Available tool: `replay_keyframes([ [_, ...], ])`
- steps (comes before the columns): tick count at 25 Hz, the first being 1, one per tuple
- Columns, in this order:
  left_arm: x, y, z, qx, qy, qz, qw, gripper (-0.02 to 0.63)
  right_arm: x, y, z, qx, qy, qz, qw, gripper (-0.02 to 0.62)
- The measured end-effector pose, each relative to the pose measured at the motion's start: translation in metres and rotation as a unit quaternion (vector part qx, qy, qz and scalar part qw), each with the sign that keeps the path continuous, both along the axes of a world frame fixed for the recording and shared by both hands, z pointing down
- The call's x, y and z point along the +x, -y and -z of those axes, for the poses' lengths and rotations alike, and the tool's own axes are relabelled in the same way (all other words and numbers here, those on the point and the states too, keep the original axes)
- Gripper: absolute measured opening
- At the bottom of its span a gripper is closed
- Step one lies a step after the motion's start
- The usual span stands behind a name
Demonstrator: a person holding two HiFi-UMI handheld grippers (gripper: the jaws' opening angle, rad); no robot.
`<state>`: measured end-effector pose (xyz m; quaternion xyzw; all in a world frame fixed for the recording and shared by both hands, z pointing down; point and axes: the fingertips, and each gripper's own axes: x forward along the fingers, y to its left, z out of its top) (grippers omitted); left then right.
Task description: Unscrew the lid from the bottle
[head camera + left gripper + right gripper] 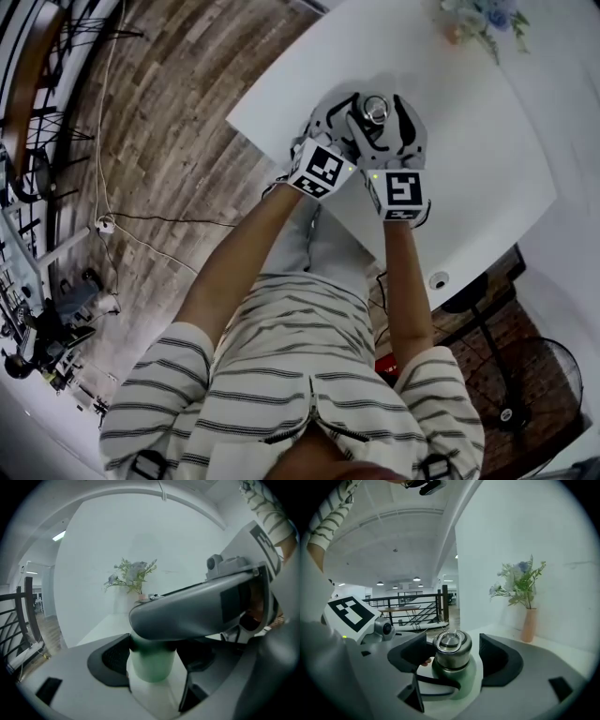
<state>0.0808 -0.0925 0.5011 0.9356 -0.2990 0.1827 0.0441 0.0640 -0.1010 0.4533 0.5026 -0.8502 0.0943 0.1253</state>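
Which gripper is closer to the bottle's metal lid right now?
Right. The right gripper has its open jaws either side of the lid; the left gripper grips the bottle lower down.

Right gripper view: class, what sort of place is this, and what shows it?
Probably an open-plan office or studio: a black railing edges a wider hall, ceiling lights run beyond it, and the white table holds a vase of flowers.

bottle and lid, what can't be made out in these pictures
Lid: left gripper view, hidden behind the right gripper crossing in front.
Bottle body: head view, covered by the left gripper and the right one; only the lid's top shows.
Bottle's base: right gripper view, behind that gripper's own body.
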Motion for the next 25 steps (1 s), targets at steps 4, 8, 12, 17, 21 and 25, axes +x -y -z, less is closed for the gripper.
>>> replay_keyframes([
  [4, -0.0003, -0.0008, 0.0021, 0.001, -0.002, 0.002, 1.0000, 0.307, 0.0010, 0.0034, 0.0003, -0.001, -0.012, -0.030, 0.999, 0.323],
  [8, 0.0001, -0.0010, 0.0003, 0.001, -0.003, 0.003, 1.0000, 0.307, 0.0024, 0.0046, -0.0003, 0.004, -0.011, -0.034, 0.999, 0.285],
  [12, 0.0005, 0.0003, -0.0019, 0.001, -0.003, 0.004, 1.0000, 0.307, 0.0009, 0.0051, -0.0019, 0.010, -0.019, -0.028, 0.999, 0.267],
  [17, 0.0015, -0.0011, 0.0013, 0.002, -0.003, 0.002, 1.0000, 0.308, 0.0009, 0.0033, 0.0015, 0.011, -0.020, -0.008, 1.000, 0.267],
  [21, 0.0006, -0.0002, -0.0007, 0.002, -0.003, 0.002, 1.0000, 0.308, -0.0014, 0.0027, 0.0008, 0.018, -0.009, 0.047, 0.999, 0.267],
  [25, 0.0009, -0.0006, -0.0018, 0.001, -0.003, 0.001, 1.0000, 0.308, -0.0048, 0.0001, 0.0031, 0.035, -0.006, 0.121, 0.992, 0.267],
])
